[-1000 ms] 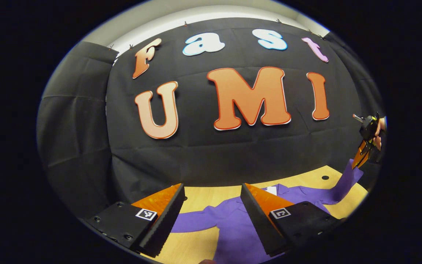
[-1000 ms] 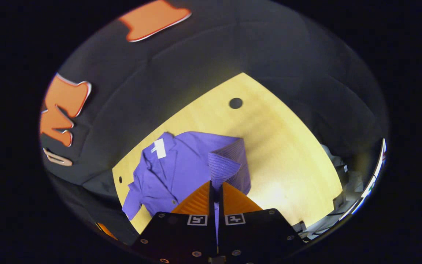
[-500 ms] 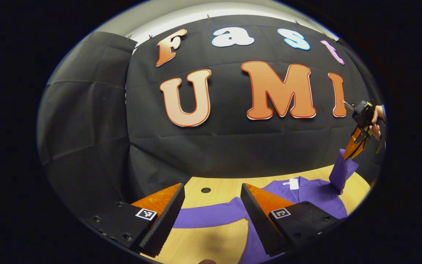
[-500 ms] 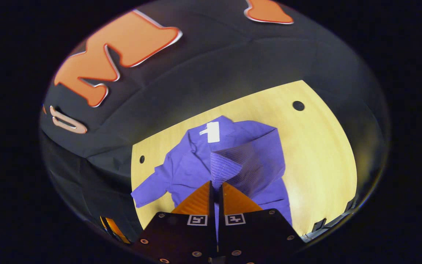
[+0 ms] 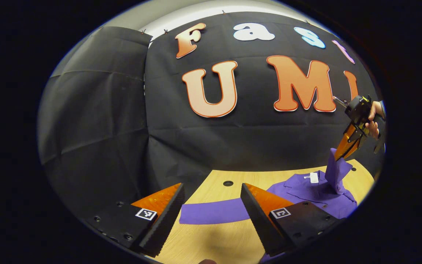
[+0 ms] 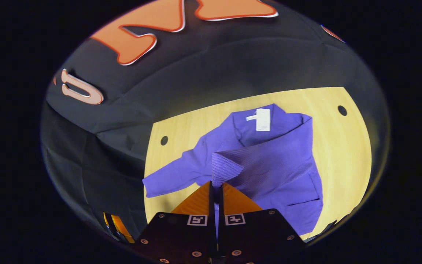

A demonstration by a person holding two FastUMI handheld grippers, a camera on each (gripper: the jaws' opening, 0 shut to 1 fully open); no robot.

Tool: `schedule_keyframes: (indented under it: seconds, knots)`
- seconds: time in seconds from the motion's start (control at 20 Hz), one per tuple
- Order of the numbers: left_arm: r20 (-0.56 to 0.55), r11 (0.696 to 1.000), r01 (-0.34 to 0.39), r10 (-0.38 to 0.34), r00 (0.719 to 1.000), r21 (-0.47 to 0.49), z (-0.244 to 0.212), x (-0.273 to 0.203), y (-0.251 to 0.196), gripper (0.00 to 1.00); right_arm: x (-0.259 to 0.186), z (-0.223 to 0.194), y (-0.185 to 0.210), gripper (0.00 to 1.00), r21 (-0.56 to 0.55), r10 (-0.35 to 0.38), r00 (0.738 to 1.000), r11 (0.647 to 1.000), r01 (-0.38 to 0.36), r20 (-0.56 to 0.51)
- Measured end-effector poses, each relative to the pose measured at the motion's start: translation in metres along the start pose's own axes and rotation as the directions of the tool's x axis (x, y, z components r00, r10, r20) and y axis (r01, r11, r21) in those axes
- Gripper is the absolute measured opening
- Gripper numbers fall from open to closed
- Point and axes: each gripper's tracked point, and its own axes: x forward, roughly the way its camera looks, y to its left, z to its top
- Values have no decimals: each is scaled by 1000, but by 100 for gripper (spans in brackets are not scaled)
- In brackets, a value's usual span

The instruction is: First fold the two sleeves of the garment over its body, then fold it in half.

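Since a second ago the right gripper (image 6: 216,189) has carried its pinched sleeve cuff (image 6: 225,169) inward from the garment's outer side to above the chest of the purple shirt (image 6: 288,172), while the left gripper (image 5: 211,216) has swung leftward, so that the other sleeve (image 5: 211,213) now lies across the gap between its fingers.

In the right gripper view the jaws are closed tight on the ribbed cuff, both fingers pressing the fabric, which rises in a short peak just ahead of the tips. The sleeve is held lifted and clear of the body, probably so it can be laid flat across the front without dragging the shirt along the wooden surface (image 6: 343,154). In the left gripper view this same gripper (image 5: 346,146) shows far off, in a hand (image 5: 373,119), with the sleeve hanging from it above the collar area.

The left gripper's jaws stand wide apart and hold nothing. It hovers over the near edge of the surface, apparently lining up for the flat, outstretched sleeve, which lies beyond and below the fingertips, not touching them.

The shirt lies spread with its collar and white tag (image 6: 263,119) toward the booth wall.
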Motion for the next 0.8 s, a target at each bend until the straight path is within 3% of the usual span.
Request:
schedule_keyframes:
  seconds: [0.05,0.15,0.25,0.3,0.35,0.5,0.55,0.6,0.8]
  knots:
    - [1,1000,-8,8,1000,2,1,2,4,96,1,1,7,3,-2,18,1000,1000,-18,4]
    - [-5,1000,-16,16,1000,-2,2,10,8,96,-2,6,22,6,16,81,997,997,-81,12]
    - [-5,1000,-23,23,1000,-2,5,19,9,96,-10,13,30,21,7,127,990,992,-128,56]
    - [-7,1000,-25,25,1000,3,6,23,11,96,-13,16,29,48,-4,136,987,991,-136,84]
    - [-5,1000,-27,27,1000,6,8,28,12,96,-19,20,27,45,-18,137,985,991,-136,105]
    - [-34,1000,-10,10,999,4,8,47,9,96,-41,23,9,67,-71,99,980,994,-88,174]
    - [-57,1000,-8,8,998,1,5,57,9,96,-49,23,5,60,-81,95,976,993,-80,198]
    - [-89,1000,-3,2,996,-1,0,67,11,96,-58,23,1,80,-83,95,971,993,-79,220]
    - [-244,999,42,-41,969,-1,-19,106,11,96,-91,28,-22,93,-80,67,940,996,-42,335]
